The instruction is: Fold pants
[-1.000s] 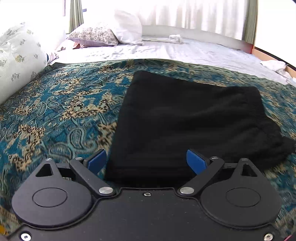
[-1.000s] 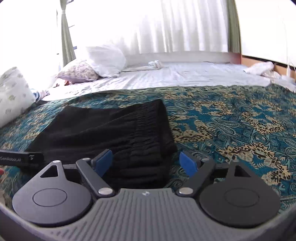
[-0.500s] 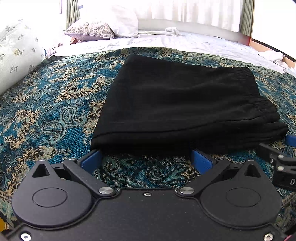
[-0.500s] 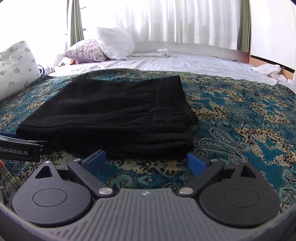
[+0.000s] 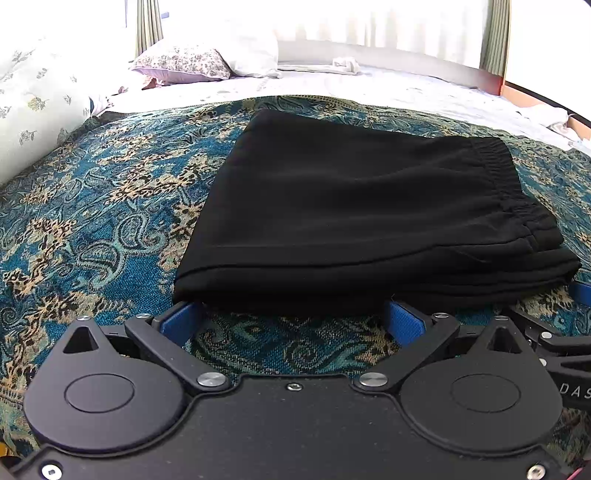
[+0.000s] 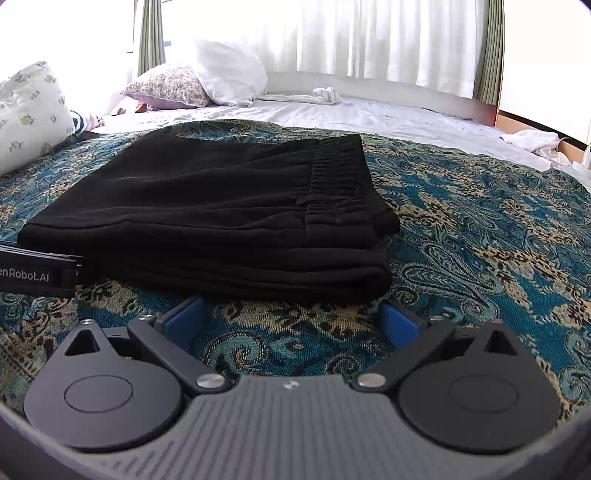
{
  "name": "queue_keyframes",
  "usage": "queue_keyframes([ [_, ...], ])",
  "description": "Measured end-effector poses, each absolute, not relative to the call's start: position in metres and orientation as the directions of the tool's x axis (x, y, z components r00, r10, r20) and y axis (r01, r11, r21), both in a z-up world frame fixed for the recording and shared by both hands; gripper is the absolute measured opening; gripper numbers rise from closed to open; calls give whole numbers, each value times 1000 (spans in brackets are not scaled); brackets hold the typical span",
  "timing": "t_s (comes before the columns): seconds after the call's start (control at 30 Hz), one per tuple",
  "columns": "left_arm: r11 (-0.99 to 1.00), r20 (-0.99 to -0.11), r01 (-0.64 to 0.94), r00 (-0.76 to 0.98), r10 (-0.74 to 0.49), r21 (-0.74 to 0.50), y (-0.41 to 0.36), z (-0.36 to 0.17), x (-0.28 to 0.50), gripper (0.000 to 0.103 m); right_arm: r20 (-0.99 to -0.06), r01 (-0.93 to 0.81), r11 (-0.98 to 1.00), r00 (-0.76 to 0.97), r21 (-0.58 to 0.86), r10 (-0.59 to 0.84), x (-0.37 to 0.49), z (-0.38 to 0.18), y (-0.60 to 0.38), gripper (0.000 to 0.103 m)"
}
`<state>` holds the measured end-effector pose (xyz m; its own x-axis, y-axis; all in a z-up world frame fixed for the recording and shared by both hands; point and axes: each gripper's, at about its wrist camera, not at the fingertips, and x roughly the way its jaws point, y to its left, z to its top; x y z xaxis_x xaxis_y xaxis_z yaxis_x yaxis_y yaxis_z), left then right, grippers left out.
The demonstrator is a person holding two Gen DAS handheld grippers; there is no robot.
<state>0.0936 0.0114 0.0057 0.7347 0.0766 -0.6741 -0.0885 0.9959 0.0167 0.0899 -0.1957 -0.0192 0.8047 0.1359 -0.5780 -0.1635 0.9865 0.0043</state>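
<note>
Left wrist view. Jaws spread wide and holding nothing: the left gripper (image 5: 293, 317) hovers low over the bedspread (image 5: 96, 221), its two blue pads (image 5: 181, 319) just short of the near folded edge of the pants (image 5: 354, 218), whether touching it cannot be told. The black pants lie folded into a compact, layered rectangle at 12 o'clock from the gripper, flat on the blue-and-tan paisley bedspread, with the gathered elastic waistband (image 5: 506, 173) along the side at 2 o'clock. At 3 o'clock, part of the right gripper (image 5: 554, 332) enters the frame near the corner of the stack. Beyond the bedspread, at 11 o'clock, a floral pillow (image 5: 184, 64) and a white pillow (image 5: 251, 55) rest on a pale sheet (image 5: 406, 92); curtains (image 5: 406, 22) close the far side.

Right wrist view. The right gripper (image 6: 291, 319) likewise stands fully open and empty, blue pads (image 6: 399, 321) apart from the cloth, with patterned bedspread (image 6: 480, 229) showing between them. The pants (image 6: 207, 210) lie at 11 to 12 o'clock, several stacked layers visible along the near edge, the waistband (image 6: 340, 173) on the side at 1 o'clock. At 9 o'clock the left gripper (image 6: 37, 273) appears as a black bar lettered "enRobot.AI", against the left end of the stack. A floral pillow (image 6: 166, 86) and white pillow (image 6: 229, 74) lie at 11 o'clock, curtains (image 6: 369, 37) behind.
</note>
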Motion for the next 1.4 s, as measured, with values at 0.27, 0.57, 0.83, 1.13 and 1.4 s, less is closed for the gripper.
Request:
queue_keyframes([
  [0.27,996,-668,-89,740,82,23,11,5,92,103,-578,-163,987,805,1,134,91,-19,-196,103],
  [0.57,996,-661,-77,746,80,34,10,4,90,103,-576,-162,987,807,-7,129,90,-20,-195,103],
  [0.83,996,-657,-74,749,86,45,8,3,89,103,-577,-162,987,807,-7,129,90,-20,-195,103],
  [1.13,996,-654,-74,751,88,49,7,3,88,103,-578,-162,987,806,-7,128,90,-20,-195,103],
  [1.4,996,-652,-74,753,89,51,7,3,88,103,-584,-160,987,802,-9,124,91,-19,-194,103],
])
